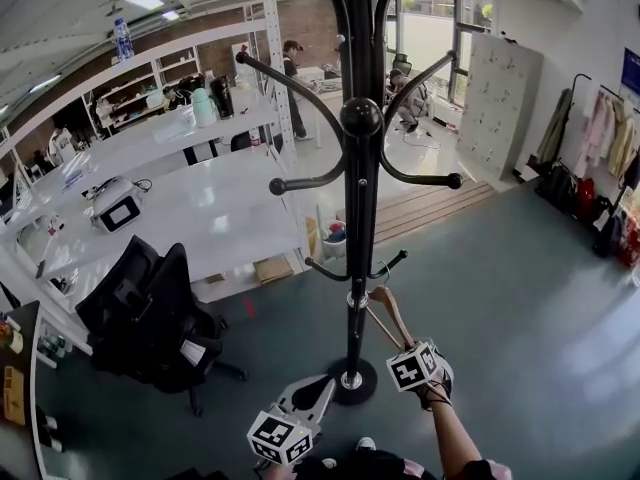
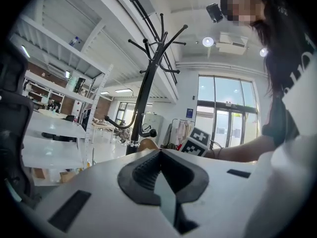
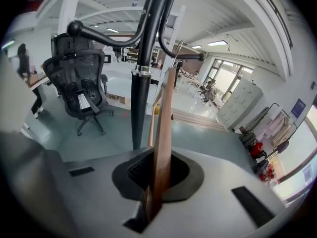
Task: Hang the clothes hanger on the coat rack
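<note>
The black coat rack (image 1: 358,218) rises straight ahead of me on a round base, and its curved arms branch out at several heights. My right gripper (image 1: 403,346) is shut on a wooden clothes hanger (image 1: 388,313) and holds it beside the pole, just under a low arm. In the right gripper view the hanger (image 3: 164,113) stands edge-on between the jaws of the right gripper (image 3: 159,155), close to the pole (image 3: 141,98). Its wire hook reaches up toward a low arm; whether they touch I cannot tell. My left gripper (image 1: 322,381) is low by the base, shut and holding nothing (image 2: 159,151).
A black office chair (image 1: 150,313) stands to the left of the rack, in front of long white shelving (image 1: 150,198). At the far right are grey lockers (image 1: 500,108) and a rail of hanging clothes (image 1: 600,138). People sit at desks in the background.
</note>
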### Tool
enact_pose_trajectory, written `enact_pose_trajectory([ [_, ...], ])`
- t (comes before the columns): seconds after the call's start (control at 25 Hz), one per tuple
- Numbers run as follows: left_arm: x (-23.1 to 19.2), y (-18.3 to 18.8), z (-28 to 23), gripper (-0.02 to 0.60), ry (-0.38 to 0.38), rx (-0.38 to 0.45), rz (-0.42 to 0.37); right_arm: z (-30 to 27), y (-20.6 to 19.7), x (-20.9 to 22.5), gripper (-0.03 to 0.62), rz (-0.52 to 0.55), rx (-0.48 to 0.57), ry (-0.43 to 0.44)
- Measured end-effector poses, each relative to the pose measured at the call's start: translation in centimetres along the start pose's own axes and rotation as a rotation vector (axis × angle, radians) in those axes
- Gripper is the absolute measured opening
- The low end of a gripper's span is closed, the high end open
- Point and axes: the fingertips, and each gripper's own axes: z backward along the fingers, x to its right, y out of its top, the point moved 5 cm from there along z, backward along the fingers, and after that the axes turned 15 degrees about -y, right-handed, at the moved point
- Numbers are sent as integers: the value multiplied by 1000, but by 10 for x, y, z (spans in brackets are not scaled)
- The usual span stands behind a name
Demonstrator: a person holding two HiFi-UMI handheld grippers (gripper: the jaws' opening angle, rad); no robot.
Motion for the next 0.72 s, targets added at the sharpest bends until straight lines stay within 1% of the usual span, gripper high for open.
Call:
enact_pose_trajectory([
  [0.2, -6, -2, 6, 0, 42, -1, 7, -16, -4, -18, 14, 9, -29, 47],
  [0.32, -9, -5, 8, 0, 55, -5, 17, -19, -4, -23, 14, -19, -19, 67],
  [0.44, -10, -7, 8, 0, 53, -13, 20, -21, -3, -24, 14, -42, -20, 68],
  [0.52, -11, -9, 9, 0, 51, -15, 22, -21, -2, -25, 21, -72, -22, 91],
  [0.56, -12, -9, 10, 0, 50, -15, 23, -21, -2, -26, 54, -91, -24, 111],
  [0.6, -13, -9, 10, 0, 49, -15, 23, -21, -1, -27, 104, -111, -29, 133],
  [0.64, -14, -9, 10, 0, 48, -16, 23, -19, 0, -28, 121, -130, -34, 149],
  [0.72, -15, -8, 10, 0, 40, -16, 23, -12, 2, -25, 121, -148, -18, 141],
])
